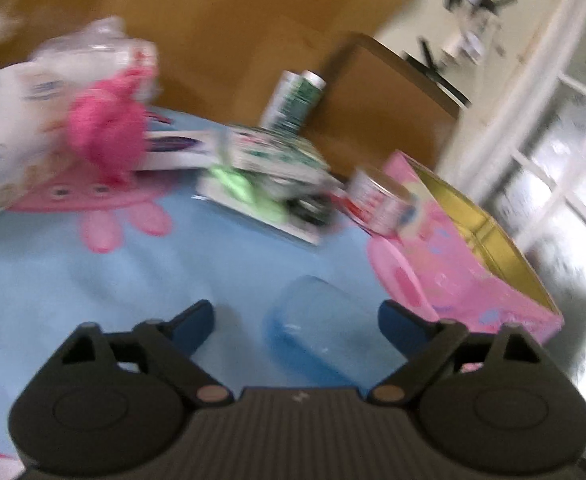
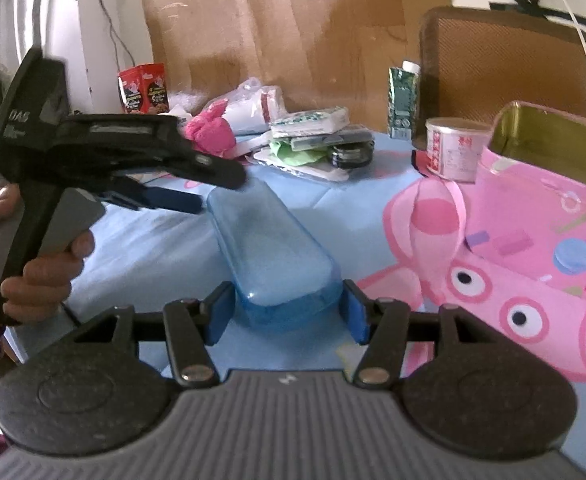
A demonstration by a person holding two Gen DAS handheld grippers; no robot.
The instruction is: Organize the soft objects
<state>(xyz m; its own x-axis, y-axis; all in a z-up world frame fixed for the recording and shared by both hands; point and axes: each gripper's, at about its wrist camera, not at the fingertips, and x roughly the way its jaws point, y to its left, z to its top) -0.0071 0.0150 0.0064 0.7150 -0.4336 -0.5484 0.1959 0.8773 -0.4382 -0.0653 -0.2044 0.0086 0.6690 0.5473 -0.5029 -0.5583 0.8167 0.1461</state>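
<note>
A translucent blue case (image 2: pixel 269 240) lies lengthwise on the blue bedsheet (image 2: pixel 153 248). My right gripper (image 2: pixel 287 312) is shut on its near end, both blue pads against its sides. My left gripper (image 2: pixel 209 188), held by a hand (image 2: pixel 45 268), reaches over the far end from the left. In the blurred left wrist view the blue case (image 1: pixel 313 340) lies between the fingers of the left gripper (image 1: pixel 297 320), which stand open with a gap on either side. A pink plush toy (image 1: pixel 105 132) (image 2: pixel 211 132) sits at the back among plastic bags.
A pink tin box (image 2: pixel 541 208) (image 1: pixel 473 256) with a gold inside stands open at the right, a small can (image 2: pixel 453 148) behind it. Tissue packs (image 2: pixel 313 120), a green cloth (image 2: pixel 297 156), a green carton (image 2: pixel 403 100) and a red box (image 2: pixel 143 88) crowd the back.
</note>
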